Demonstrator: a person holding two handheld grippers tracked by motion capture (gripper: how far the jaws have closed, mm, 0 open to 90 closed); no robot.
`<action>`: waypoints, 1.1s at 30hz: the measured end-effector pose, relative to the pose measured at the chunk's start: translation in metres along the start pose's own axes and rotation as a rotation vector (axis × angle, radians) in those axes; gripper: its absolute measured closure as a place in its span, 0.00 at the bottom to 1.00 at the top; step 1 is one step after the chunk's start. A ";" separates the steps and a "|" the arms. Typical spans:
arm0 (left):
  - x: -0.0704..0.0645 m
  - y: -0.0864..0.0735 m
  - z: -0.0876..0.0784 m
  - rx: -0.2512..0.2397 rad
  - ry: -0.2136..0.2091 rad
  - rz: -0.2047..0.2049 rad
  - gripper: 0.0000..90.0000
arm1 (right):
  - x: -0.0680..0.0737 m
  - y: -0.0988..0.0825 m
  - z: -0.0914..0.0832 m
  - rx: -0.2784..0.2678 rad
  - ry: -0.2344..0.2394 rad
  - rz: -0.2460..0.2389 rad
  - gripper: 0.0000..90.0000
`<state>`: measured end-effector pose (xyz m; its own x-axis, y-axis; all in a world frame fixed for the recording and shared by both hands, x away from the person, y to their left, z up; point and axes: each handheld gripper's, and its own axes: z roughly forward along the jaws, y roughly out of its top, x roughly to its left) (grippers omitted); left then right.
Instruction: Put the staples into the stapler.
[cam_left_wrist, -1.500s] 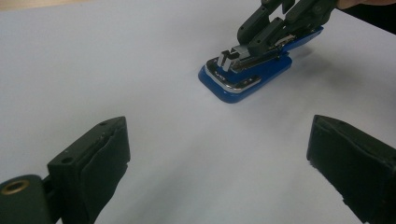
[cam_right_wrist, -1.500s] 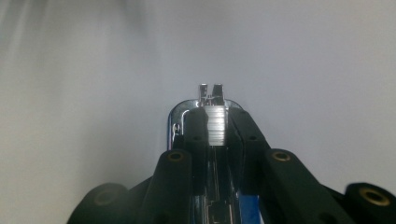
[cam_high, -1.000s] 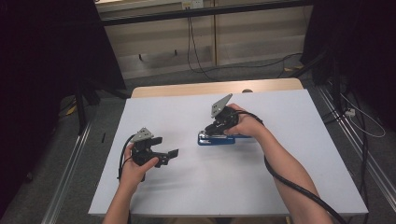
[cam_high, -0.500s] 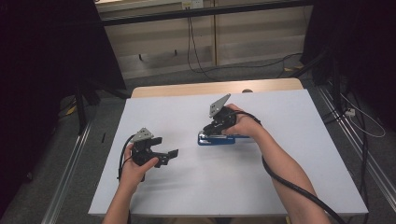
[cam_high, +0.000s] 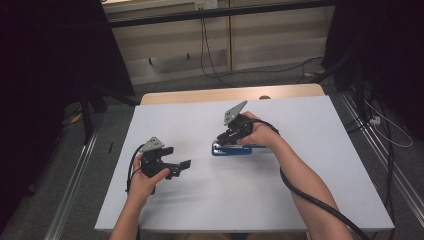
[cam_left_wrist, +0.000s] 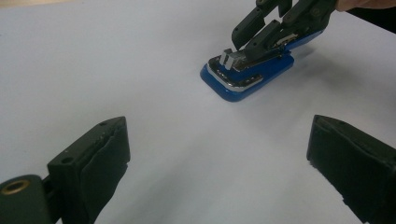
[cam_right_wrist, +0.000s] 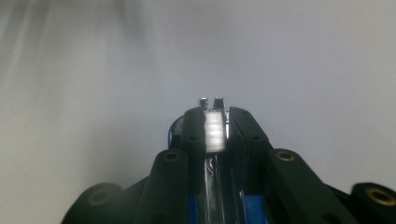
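A blue stapler (cam_high: 220, 151) with a chrome top lies in the middle of the white table (cam_high: 310, 190). My right gripper (cam_high: 223, 140) reaches down onto it from the right. Its jaws flank the stapler's (cam_right_wrist: 215, 135) silver metal arm and lie against both of its sides; they have just been opening a little. In the left gripper view, the right gripper (cam_left_wrist: 250, 41) sits over the stapler (cam_left_wrist: 247, 77) at the upper right. My left gripper (cam_high: 182, 168) rests on the table to the stapler's left, open and empty, with its jaws (cam_left_wrist: 217, 140) spread wide and pointing towards it.
A wooden tabletop edge (cam_high: 200, 95) shows behind the white sheet. Metal rails (cam_high: 75, 170) run along both sides of the table. Cables (cam_high: 385, 125) lie on the floor at the right and the back. A black cable (cam_high: 310, 197) trails along my right forearm.
Nothing has visibly moved; both hands and the stapler stay where they were.
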<state>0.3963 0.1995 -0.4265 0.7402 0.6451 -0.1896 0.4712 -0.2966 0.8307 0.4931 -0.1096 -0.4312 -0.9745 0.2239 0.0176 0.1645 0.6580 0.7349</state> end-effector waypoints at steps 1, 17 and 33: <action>0.000 0.000 0.000 -0.001 -0.001 0.000 0.07 | 0.001 -0.001 0.000 0.004 -0.006 0.005 0.80; -0.001 0.001 0.001 -0.005 -0.002 0.012 0.07 | 0.012 -0.011 -0.027 -0.071 -0.083 0.133 0.55; -0.002 0.003 0.007 -0.008 -0.012 0.014 0.07 | 0.027 -0.035 -0.055 -0.105 -0.187 0.272 0.25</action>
<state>0.3992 0.1922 -0.4277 0.7529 0.6319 -0.1841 0.4564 -0.2997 0.8378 0.4527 -0.1663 -0.4194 -0.8509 0.5148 0.1049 0.3880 0.4811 0.7861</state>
